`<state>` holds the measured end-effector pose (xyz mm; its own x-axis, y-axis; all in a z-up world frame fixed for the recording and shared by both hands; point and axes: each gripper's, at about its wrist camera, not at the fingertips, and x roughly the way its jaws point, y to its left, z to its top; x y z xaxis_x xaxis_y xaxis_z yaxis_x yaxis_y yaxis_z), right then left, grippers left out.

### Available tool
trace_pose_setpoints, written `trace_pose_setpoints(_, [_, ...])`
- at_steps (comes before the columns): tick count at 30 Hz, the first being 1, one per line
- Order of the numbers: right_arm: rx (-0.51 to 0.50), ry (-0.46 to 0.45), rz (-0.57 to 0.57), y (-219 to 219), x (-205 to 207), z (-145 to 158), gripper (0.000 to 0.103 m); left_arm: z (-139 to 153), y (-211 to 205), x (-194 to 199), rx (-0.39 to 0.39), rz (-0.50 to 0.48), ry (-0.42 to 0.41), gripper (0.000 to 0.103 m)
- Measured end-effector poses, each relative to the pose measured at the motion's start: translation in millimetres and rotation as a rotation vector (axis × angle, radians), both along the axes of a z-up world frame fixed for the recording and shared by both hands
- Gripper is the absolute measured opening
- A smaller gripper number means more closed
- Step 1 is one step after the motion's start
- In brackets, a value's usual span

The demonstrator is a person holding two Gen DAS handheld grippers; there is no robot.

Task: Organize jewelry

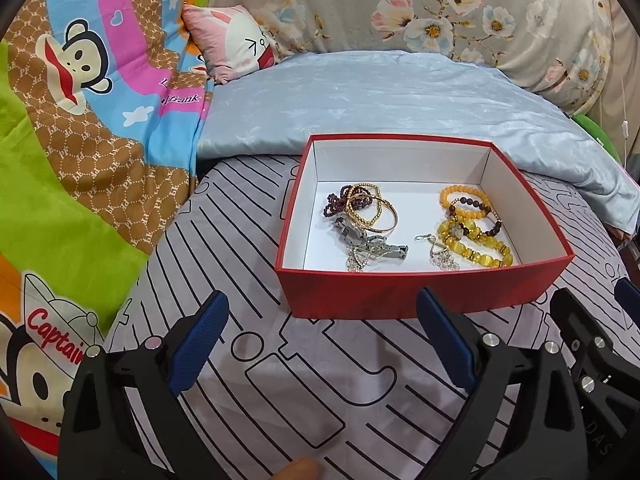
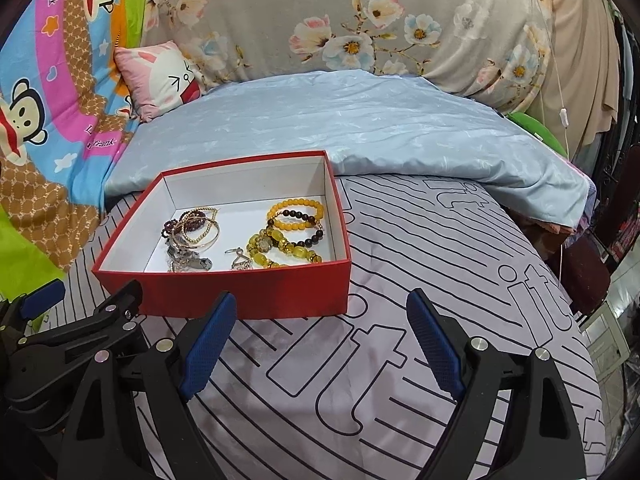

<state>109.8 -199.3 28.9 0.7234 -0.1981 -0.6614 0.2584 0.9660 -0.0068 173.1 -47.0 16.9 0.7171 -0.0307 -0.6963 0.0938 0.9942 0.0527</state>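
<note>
While both tools hover above the bed, we see our left tool (image 1: 320,340) spread wide with nothing between its blue pads (image 1: 200,344), and our right tool (image 2: 320,344) just as wide and equally empty. Both sit low over the grey sheet with black line print (image 2: 400,360). Just ahead stands the red box (image 1: 420,292), open-topped and white inside, resting on that sheet. Within it, gold bangles (image 1: 376,216) tangle with dark purple beads (image 1: 336,202) and a silver chain piece (image 1: 372,246) on the left; yellow bead bracelets (image 1: 476,244) and an orange bead bracelet (image 1: 464,196) lie at the right. Beyond the box lies a folded pale blue quilt (image 1: 380,92).
</note>
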Motion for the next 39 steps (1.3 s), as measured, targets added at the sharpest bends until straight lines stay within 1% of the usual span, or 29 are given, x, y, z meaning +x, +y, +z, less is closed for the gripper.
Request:
trace_pose_setpoints(13, [0.002,-0.006,0.003,-0.1,5.0,5.6,0.085,7.6,0.9,2.9,0.003,0.009,-0.013,0.092])
trace_pose_setpoints(39, [0.003,-0.007,0.010,0.3,6.2,7.1,0.085,8.2,3.3,4.4,0.009,0.019,-0.015,0.092])
